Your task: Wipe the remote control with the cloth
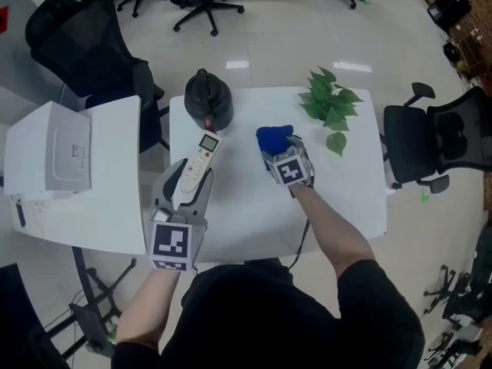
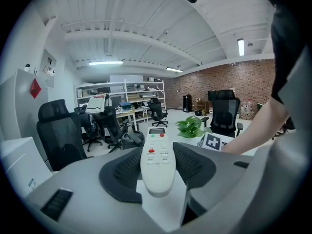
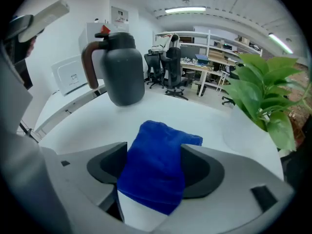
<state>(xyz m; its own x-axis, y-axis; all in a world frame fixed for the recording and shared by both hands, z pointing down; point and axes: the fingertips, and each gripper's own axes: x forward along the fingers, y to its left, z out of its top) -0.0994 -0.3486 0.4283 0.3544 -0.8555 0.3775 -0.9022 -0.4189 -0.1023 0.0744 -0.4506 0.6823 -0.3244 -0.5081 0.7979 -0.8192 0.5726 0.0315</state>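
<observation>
One remote (image 2: pixel 157 161) between jaws of left claw (image 2: pixel 158 152).

Left gripper (image 1: pixel 190 177) clamps the remote control (image 1: pixel 206 146), nearly level; right gripper (image 1: pixel 278 151) tilts steeply down, jaws spread wide around the cloth (image 1: pixel 273 135).

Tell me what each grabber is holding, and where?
The left gripper clamps the remote control by its lower half. The right gripper is open, the blue cloth loose between its jaws.
</observation>
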